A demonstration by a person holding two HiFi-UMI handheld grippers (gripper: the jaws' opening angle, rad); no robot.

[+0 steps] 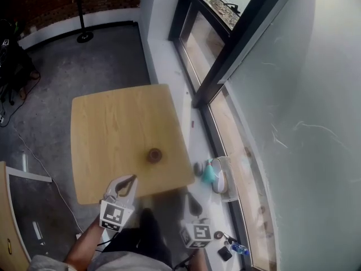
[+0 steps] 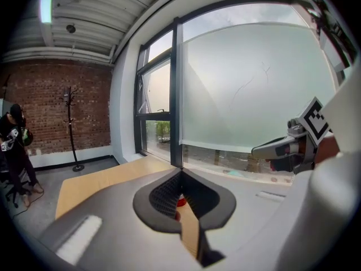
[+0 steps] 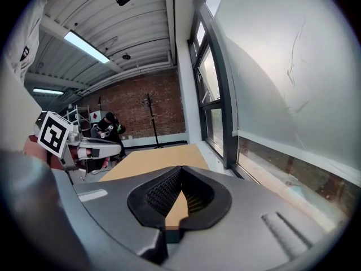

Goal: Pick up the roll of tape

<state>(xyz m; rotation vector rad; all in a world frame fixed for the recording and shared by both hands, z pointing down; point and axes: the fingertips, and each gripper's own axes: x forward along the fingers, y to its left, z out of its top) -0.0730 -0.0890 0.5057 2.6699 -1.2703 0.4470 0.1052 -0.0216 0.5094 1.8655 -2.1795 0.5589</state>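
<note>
With the left claw (image 1: 130,180) and right claw (image 1: 192,201) both clenched on nothing, short of the tape (image 1: 154,155) near the counter's (image 1: 107,123) right edge, arriving unopened would likely knock it off.

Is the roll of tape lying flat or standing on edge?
Lying flat: from above, the roll of tape shows as a ring, hole facing up, on the wooden table.
</note>
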